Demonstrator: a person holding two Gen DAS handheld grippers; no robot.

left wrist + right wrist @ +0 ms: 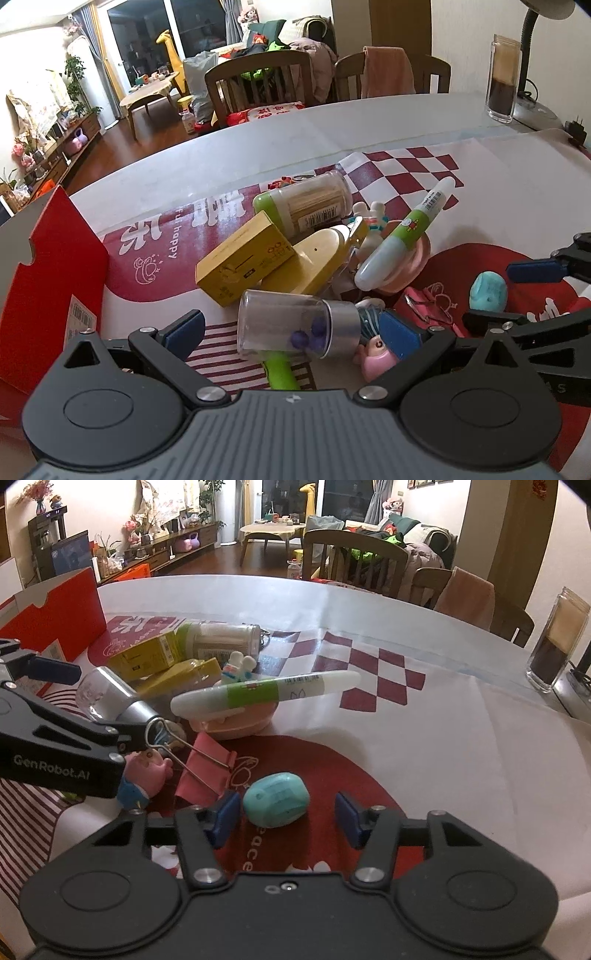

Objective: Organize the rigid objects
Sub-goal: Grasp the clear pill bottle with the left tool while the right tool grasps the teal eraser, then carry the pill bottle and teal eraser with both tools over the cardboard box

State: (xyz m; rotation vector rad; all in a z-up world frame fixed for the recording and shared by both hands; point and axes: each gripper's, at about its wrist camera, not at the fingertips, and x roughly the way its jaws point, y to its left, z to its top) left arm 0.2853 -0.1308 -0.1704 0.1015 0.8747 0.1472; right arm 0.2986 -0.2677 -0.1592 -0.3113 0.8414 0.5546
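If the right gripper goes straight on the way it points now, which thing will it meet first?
Most likely the teal egg-shaped object: it lies between the right gripper's open pads, with gaps on both sides. Depth is unclear.

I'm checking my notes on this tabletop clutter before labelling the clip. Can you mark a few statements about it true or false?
1. The teal egg-shaped object lies between the pads of the right tool. True; there is a visible gap on the right side, so it is not gripped.
2. The clear vial with the silver cap stands upright. False: it lies on its side, between the pads of the left tool.
3. The white and green marker rests on top of a pink dish. True.
4. The toothpick jar has a red lid. False: the lid is green.
5. A pink binder clip lies beside the teal egg-shaped object. True.
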